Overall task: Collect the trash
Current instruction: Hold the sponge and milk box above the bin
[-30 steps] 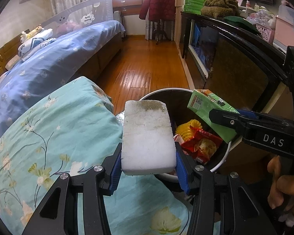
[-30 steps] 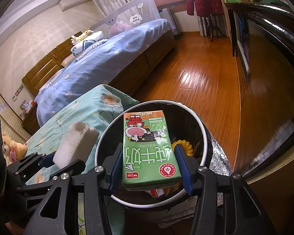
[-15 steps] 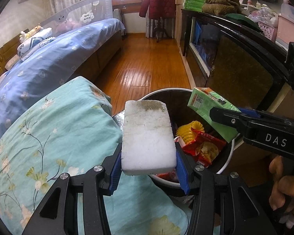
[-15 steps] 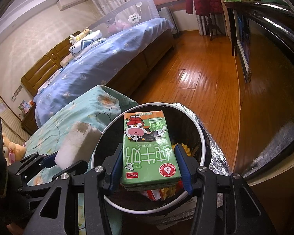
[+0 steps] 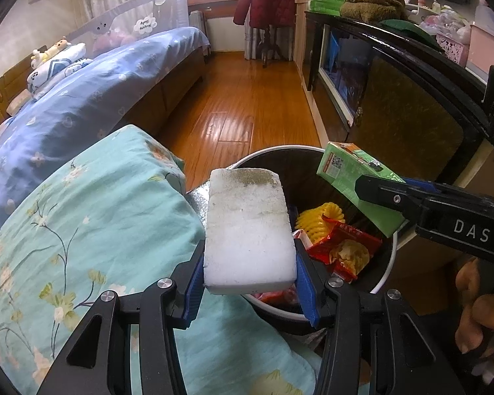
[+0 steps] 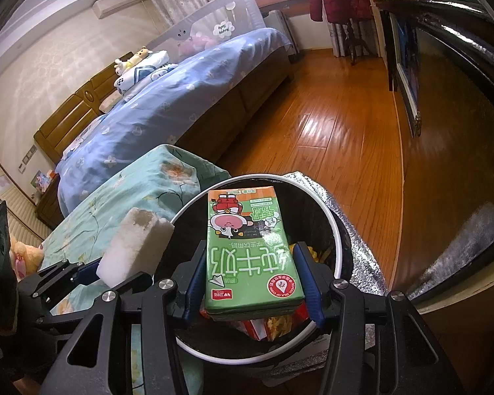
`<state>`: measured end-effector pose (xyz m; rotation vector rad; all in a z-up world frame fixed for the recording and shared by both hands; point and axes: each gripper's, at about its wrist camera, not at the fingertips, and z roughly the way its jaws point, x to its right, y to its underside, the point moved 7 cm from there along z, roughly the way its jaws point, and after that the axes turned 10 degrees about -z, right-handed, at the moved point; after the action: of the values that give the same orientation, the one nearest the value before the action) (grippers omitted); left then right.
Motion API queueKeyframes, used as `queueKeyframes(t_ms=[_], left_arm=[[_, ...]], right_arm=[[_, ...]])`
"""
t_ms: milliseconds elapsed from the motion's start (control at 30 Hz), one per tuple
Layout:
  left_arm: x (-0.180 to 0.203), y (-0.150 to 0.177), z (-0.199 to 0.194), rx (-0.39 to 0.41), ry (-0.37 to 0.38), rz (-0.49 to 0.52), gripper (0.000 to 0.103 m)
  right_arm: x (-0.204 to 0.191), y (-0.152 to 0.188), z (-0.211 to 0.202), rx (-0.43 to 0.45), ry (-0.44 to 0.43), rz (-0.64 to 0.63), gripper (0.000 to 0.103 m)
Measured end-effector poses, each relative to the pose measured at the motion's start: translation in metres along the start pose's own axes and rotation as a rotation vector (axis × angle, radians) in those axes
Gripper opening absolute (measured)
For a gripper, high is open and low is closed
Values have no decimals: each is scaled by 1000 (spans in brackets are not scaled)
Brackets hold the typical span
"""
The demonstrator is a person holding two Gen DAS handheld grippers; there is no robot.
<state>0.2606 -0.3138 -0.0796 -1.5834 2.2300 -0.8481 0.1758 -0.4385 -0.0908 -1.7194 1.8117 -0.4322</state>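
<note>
The round bin (image 6: 337, 240) sits just below and ahead of both my tongs, its white rim wedged between the teal flowered bedding (image 5: 82, 217) on my left and a dark cabinet on my right. I judge I am holding both pieces over its mouth so that each will fall inside once I let go.

My right tongs (image 6: 252, 279) are clenched on the green milk carton (image 6: 250, 250), the blue pads pressing its two long sides near the lower end. It lies flat, printed face up, the text upside down to me, and it hangs squarely over the dark opening. It looks light and a little dented at the near edge.

My left tongs (image 5: 250, 273) grip the white sponge block (image 5: 248, 227) the same way, by its long sides. It hangs over the bin's near-left rim, partly above the bedding, so I judge it needs to go a bit further right before I release. Its far end is stained brownish-grey; the rest is clean and grainy.

Down inside, ahead of the sponge, lie a red snack wrapper (image 5: 345, 247) and something yellow and ridged (image 5: 317, 220).
</note>
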Motion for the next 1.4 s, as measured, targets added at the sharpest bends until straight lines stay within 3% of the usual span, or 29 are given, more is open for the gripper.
queueKeyframes(t_ms=[1400], left_arm=[[6, -6, 12, -22, -3, 15, 48]], right_arm=[[6, 1, 7, -28, -13, 22, 51]])
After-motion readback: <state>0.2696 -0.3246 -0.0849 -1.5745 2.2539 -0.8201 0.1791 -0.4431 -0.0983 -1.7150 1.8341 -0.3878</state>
